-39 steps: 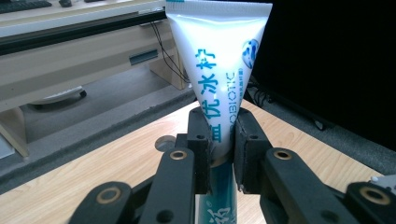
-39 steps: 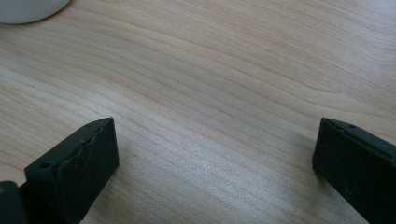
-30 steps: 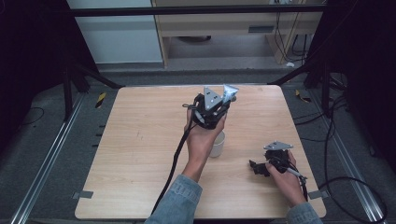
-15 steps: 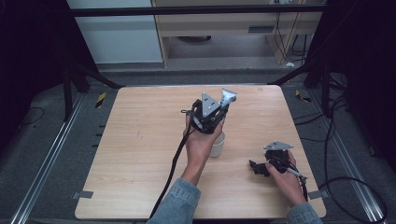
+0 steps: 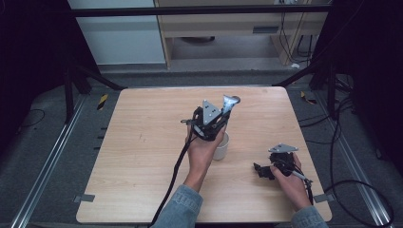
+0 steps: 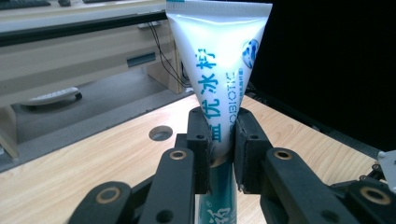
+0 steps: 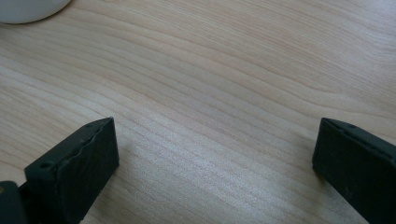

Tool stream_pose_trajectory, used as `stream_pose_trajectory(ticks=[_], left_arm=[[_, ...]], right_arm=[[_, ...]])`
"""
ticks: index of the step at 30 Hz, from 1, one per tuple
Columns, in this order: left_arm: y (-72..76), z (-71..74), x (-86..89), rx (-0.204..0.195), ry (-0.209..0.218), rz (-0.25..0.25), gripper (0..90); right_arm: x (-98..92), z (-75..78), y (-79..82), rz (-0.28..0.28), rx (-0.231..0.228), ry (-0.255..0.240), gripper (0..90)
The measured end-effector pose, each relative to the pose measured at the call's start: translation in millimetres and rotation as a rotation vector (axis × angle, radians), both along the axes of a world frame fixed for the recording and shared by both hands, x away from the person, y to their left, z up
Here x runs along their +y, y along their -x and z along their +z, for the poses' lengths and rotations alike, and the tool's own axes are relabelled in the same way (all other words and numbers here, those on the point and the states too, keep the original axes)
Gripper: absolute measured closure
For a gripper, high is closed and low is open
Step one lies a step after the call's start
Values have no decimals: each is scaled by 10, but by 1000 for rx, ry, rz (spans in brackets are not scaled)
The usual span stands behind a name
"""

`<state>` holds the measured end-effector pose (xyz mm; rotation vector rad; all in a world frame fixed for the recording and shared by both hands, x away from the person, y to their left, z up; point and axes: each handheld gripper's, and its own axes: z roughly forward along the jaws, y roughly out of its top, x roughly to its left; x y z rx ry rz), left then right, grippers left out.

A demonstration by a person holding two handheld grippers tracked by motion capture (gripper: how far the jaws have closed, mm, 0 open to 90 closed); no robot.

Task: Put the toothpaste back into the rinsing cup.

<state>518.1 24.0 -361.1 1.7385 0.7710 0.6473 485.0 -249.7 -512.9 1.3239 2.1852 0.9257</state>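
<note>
The wooden desk [image 5: 142, 142] spreads under both my hands, with a white cup [image 5: 221, 146] near its middle. My left claw [image 6: 220, 140] is clenched on a white-and-teal toothpaste tube [image 6: 217, 60], held upright just above that cup. My right claw [image 7: 215, 163] rests released, jaws wide apart over bare wood at the desk's near right.

The left black two-jaw claw [image 5: 219, 124] stands raised at mid-tabletop, jaws clamped together, while the right black claw [image 5: 262, 170] rests low, jaws spread wide.
</note>
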Motion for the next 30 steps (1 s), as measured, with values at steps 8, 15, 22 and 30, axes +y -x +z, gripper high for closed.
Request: stream_pose_trajectory(ticks=[8,15,22,30], left_arm=[[18,-122,18,4,9,5,783],[7,-209,28,8,14,10,783],[14,-311,34,-1,15,15,783],[36,-387,52,-13,30,26,782]], right_arm=[[0,0,0,0,0,0,6],[0,0,0,0,0,0,6],[0,0,0,0,0,0,6],[-1,0,0,1,-1,1,6]])
